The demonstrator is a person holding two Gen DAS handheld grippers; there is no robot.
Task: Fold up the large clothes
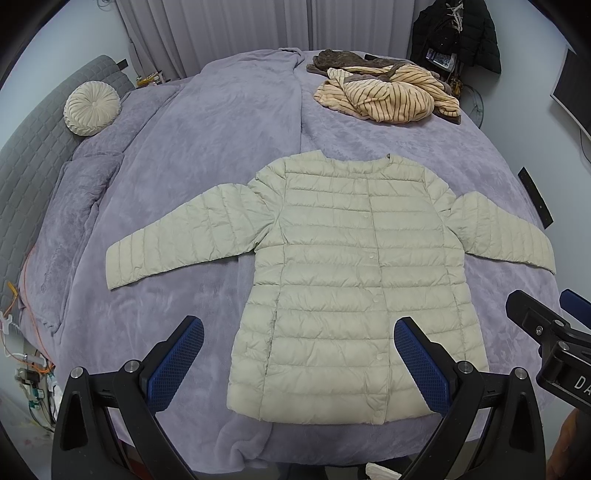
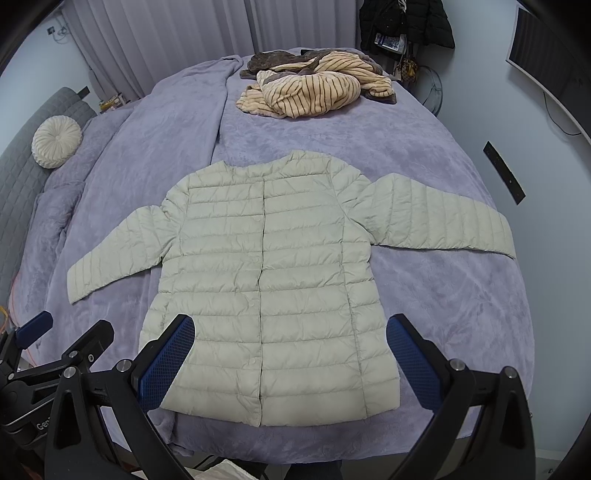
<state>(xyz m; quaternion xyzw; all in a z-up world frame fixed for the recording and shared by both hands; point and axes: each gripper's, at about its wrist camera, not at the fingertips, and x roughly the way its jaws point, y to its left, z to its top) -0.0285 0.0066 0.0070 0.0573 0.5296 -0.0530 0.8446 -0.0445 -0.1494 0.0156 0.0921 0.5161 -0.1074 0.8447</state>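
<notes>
A pale beige quilted puffer jacket (image 1: 343, 266) (image 2: 266, 280) lies flat and front up on the lavender bedspread (image 1: 207, 147) (image 2: 443, 295), snapped shut, both sleeves spread out sideways. My left gripper (image 1: 299, 354) hovers open above the jacket's lower hem, holding nothing. My right gripper (image 2: 291, 354) is open too, over the same hem area, with nothing between its blue pads. In the left wrist view the right gripper (image 1: 546, 317) shows at the right edge; in the right wrist view the left gripper (image 2: 55, 339) shows at the lower left.
A heap of striped yellow-and-brown clothes (image 1: 388, 92) (image 2: 314, 88) sits at the far end of the bed. A round cream cushion (image 1: 92, 109) (image 2: 56, 142) rests against the grey headboard (image 1: 33, 166) at left. A dark coat (image 1: 458, 33) hangs on the far wall.
</notes>
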